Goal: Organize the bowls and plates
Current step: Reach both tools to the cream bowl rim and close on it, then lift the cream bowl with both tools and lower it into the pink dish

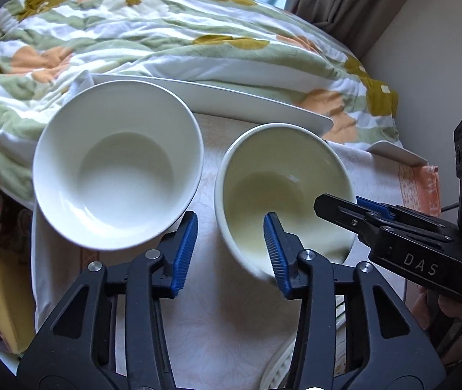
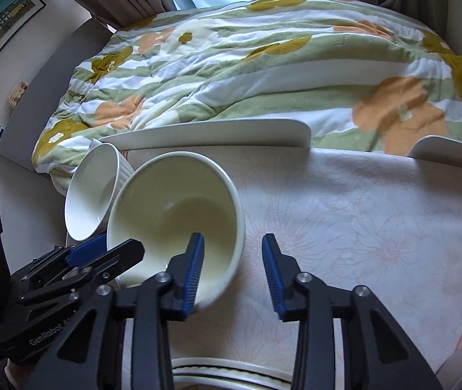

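Two empty bowls stand on a pale cloth-covered table. The white bowl (image 1: pixel 117 165) is at the left; it also shows in the right wrist view (image 2: pixel 91 191). The cream bowl (image 1: pixel 283 191) is to its right and also shows in the right wrist view (image 2: pixel 175 217). My left gripper (image 1: pixel 231 253) is open, its right finger over the cream bowl's near rim, its left finger outside. My right gripper (image 2: pixel 232 269) is open, its left finger inside the same bowl, its right finger outside. A long white plate (image 1: pixel 231 97) lies behind the bowls.
A flowered quilt (image 1: pixel 133 32) lies beyond the table. Another white plate (image 2: pixel 452 152) sits at the far right edge. A ribbed white dish rim (image 2: pixel 231 373) lies at the near edge. A towel (image 1: pixel 419 185) hangs at the right.
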Demonstrator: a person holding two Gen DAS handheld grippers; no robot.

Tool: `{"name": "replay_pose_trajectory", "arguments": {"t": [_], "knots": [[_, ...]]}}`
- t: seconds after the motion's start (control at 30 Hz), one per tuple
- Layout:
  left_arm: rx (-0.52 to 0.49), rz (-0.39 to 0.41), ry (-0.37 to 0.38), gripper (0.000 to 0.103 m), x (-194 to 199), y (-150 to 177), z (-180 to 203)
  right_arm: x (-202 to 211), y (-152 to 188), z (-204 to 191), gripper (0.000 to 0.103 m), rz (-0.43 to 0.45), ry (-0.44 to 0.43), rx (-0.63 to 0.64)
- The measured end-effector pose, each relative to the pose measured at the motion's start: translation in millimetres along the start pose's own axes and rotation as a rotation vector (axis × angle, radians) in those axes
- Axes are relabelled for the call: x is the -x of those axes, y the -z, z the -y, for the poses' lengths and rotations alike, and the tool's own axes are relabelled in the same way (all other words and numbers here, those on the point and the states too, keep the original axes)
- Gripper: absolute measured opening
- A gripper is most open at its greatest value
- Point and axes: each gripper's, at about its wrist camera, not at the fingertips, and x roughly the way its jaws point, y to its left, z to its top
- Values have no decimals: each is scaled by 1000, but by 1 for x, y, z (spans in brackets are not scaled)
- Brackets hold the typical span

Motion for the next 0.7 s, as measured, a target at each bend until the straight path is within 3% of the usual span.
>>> {"name": "replay_pose_trajectory", "arguments": {"t": [0.13, 0.2, 0.7], "knots": [[-30, -5, -6, 22, -6, -3, 3, -6, -1, 0, 19, -11, 1, 0], [-54, 1, -19, 21, -7, -3, 5, -9, -1, 2, 15, -20, 10, -8], [-88, 16, -37, 21, 5, -1, 19, -3, 1, 3, 14, -12, 14, -42]]}}
